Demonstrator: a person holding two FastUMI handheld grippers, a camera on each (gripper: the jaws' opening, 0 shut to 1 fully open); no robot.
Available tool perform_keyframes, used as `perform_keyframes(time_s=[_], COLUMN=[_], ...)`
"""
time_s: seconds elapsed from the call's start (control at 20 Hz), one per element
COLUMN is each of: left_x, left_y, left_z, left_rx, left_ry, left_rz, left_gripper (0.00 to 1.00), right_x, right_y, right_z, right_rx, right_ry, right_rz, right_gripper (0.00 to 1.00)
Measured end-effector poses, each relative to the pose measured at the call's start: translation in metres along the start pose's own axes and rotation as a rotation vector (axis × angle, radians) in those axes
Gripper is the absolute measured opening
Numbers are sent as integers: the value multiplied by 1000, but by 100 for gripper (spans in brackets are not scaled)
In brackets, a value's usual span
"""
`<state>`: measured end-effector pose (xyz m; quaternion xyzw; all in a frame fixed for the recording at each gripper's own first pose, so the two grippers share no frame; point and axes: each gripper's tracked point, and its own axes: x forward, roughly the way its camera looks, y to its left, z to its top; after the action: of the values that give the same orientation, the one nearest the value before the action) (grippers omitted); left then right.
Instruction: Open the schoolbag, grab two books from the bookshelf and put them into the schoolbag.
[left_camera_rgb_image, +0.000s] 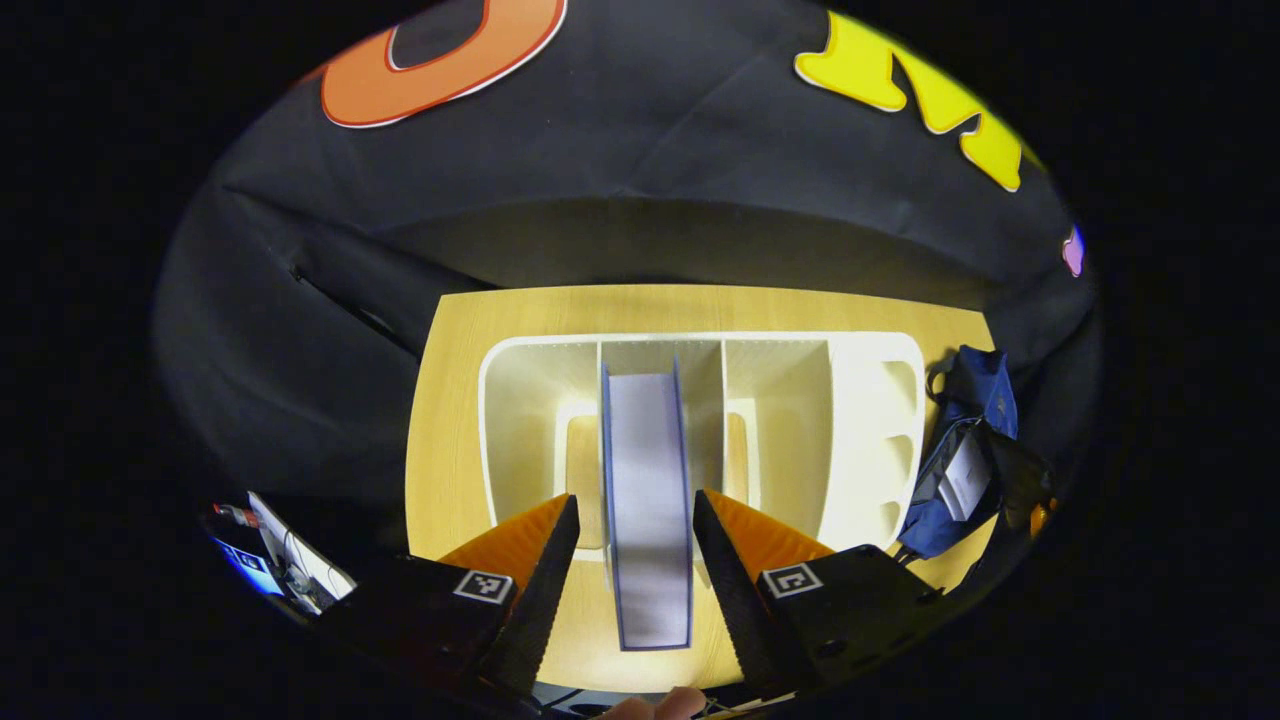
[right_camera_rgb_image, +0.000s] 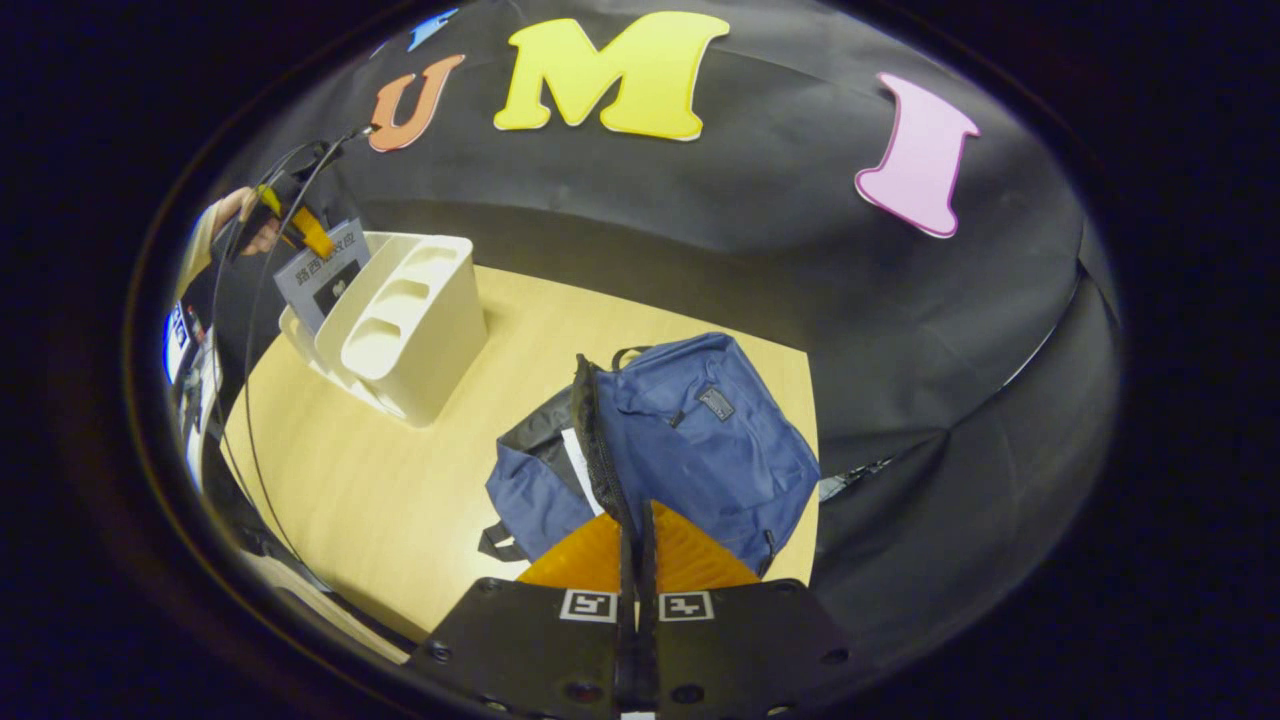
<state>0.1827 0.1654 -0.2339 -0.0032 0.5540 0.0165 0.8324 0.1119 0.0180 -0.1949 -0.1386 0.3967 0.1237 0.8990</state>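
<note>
Blue-edged book (left_camera_rgb_image: 648, 500) between wide-open left hand-held gripper (left_camera_rgb_image: 635, 540) fingers, not gripped

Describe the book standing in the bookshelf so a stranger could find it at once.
On the wooden table stands a white bookshelf. In its middle slot, between the left gripper's open fingers, stands the book: upright, blue-edged, the shelf's one book.

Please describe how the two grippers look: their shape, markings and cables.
Left gripper: black body, two wedge-shaped ribbed jaws, a square black-and-white marker on each. Right gripper: the same black body with two such markers. In the right gripper view, thin black cables run to the left gripper.
</note>
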Motion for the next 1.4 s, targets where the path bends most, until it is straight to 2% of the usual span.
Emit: perform_keyframes(time_s=[0.1,0.15,0.25,0.35,0.4,0.45,0.5,0.65,0.9,0.95,1.0,1.05,1.15,1.2,1.25,1.3,1.35,1.4], left_x=[8,10,12,11,9,6,3,-11,-64,-84,-101,-113,-143,-156,-168,-179,-189,-200], left_y=[-5,-3,5,0,-5,-9,-8,-6,-10,-17,-16,-16,-13,-13,-11,-9,-8,-10], left_z=[-5,-8,-12,-11,-13,-15,-16,-23,-35,-42,-50,-58,-77,-87,-96,-107,-119,-131], left_rx=[-11,-18,-30,-25,-30,-35,-42,-89,-137,-142,-140,-134,-147,-160,-171,-175,-175,-176], left_ry=[55,78,98,96,98,101,98,88,2,-32,-50,-72,-122,-141,-157,-171,-181,-191], left_rz=[-28,-20,-11,-49,-72,-80,-80,-60,-95,-130,-132,-139,-149,-154,-159,-163,-169,-179], left_gripper=[76,65,56,54,56,43,45,41,40,40,39,43,39,43,43,39,43,39], right_x=[0,0,-1,-2,-2,-2,-2,-2,-3,-4,-3,-4,-3,-3,-2,-1,0,2], right_y=[0,0,1,3,4,4,6,8,5,5,4,4,1,3,3,3,4,4], right_z=[-2,-4,-6,-12,-15,-16,-18,-22,-23,-23,-22,-22,-18,-18,-16,-13,-12,-12], right_rx=[-6,-5,0,2,-2,-4,-5,1,20,22,23,25,30,28,26,24,24,34], right_ry=[0,1,0,4,8,8,11,12,0,0,1,2,-2,-3,-8,-10,-12,-8], right_rz=[0,-1,-2,0,0,-1,1,5,15,21,24,27,22,27,26,27,25,21], right_gripper=[0,1,1,1,1,1,0,0,1,1,1,1,0,0,1,0,1,1])
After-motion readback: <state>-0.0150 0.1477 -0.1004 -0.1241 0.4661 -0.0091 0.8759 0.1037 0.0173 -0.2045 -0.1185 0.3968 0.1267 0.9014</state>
